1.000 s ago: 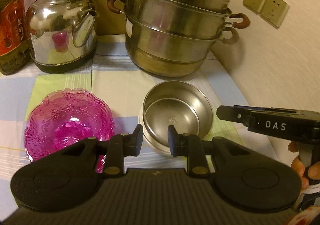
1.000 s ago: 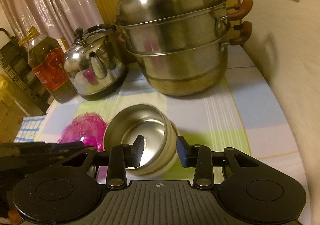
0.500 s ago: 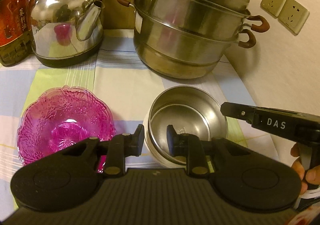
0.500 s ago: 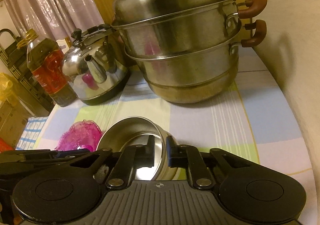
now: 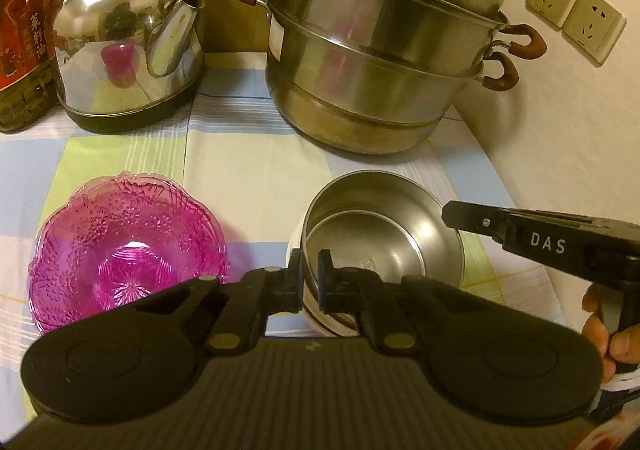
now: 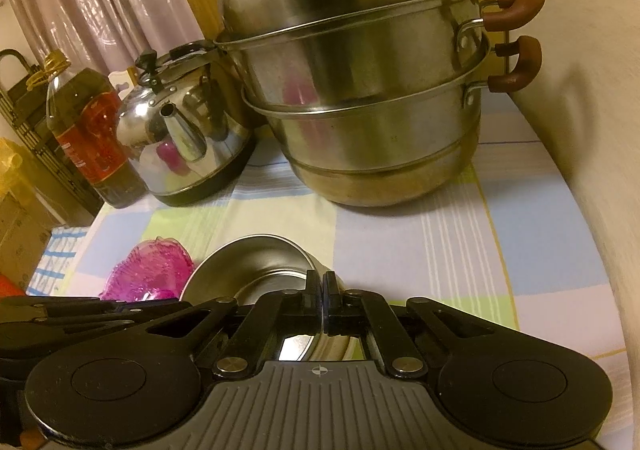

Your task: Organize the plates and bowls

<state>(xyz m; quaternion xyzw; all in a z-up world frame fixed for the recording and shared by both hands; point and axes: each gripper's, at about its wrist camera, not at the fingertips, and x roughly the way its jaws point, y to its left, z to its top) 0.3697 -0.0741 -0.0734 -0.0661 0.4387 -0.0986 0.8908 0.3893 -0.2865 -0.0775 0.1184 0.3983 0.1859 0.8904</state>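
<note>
A steel bowl (image 5: 400,234) sits nested in a cream bowl with brown stripes (image 5: 316,314) on the checked tablecloth (image 5: 248,169). My left gripper (image 5: 311,274) is shut on the near left rim of this pair, one finger outside and one inside. From the right, my right gripper (image 5: 452,214) reaches the steel bowl's right rim. In the right wrist view that gripper (image 6: 322,290) is shut on the thin steel rim (image 6: 256,246). A pink cut-glass bowl (image 5: 128,250) lies apart on the left, and it shows as the pink bowl (image 6: 148,278) beyond the left gripper's body.
A large stacked steel steamer pot (image 5: 380,61) and a shiny kettle (image 5: 128,37) stand at the back. An oil bottle (image 5: 20,29) is at the far left. The wall with sockets (image 5: 576,21) runs close along the right side. A hand (image 5: 600,326) holds the right gripper's handle.
Both grippers moved in on the steel bowl and shut on its rim, the right one first, then the left. The bowls stayed in place.
</note>
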